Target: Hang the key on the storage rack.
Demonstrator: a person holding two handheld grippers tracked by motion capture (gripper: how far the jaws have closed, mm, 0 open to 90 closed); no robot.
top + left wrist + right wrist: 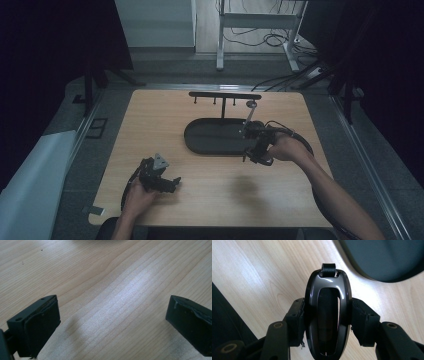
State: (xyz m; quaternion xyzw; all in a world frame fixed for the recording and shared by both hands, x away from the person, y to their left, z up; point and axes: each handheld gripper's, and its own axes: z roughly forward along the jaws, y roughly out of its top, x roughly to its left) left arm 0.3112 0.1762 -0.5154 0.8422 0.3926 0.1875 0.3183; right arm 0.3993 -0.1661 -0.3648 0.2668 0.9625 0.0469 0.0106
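The right tool (327,315) pinches a glossy black key fob (327,315) by its two long sides, jaws pressed against it, a short fabric loop (328,268) at its far end. It is held above the wooden surface (210,190), just beside the near right rim of the dark oval tray (210,137), from which a hook stand (224,95) rises. The left tool (159,181) rests low over the surface near the front edge, its jaws spread wide with only bare wood between them.
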